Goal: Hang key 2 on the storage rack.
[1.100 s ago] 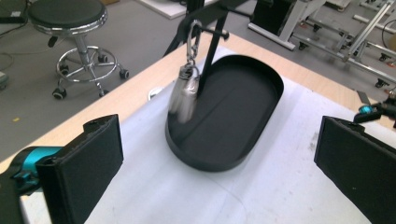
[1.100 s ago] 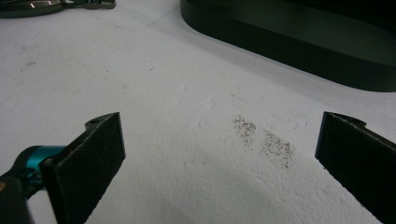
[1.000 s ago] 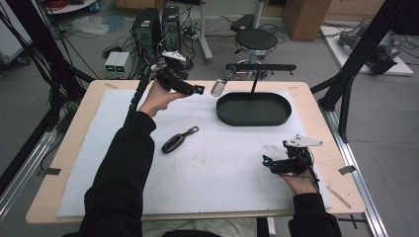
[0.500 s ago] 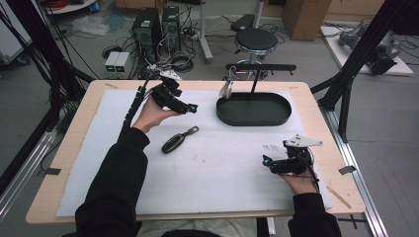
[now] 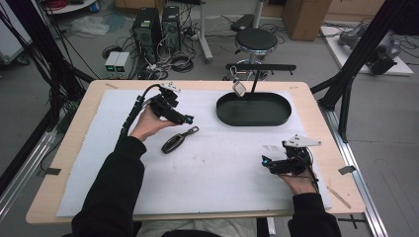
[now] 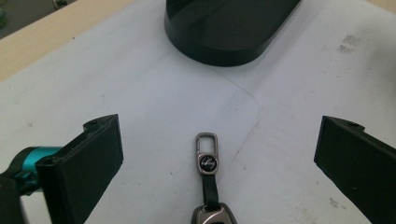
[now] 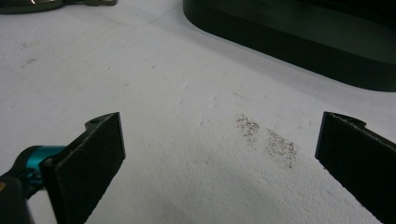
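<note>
Left gripper view: key fob's (image 6: 208, 187) emblem legible.

On the white mat (image 5: 222, 168) the key fob (image 5: 174, 143) lies left of centre, its clasp end pointing to about two o'clock. The left gripper (image 5: 187, 119) hangs just behind it, at roughly twelve o'clock — its jaws set wide to either side of the fob's line. The oval tray (image 5: 253, 109) sits at two o'clock from the fob, well apart, a stand (image 5: 261, 68) rising at its far edge with a tag (image 5: 239, 88) hanging from the bar. The right gripper (image 5: 265, 161) rests at four o'clock — near the mat's right edge.
</note>
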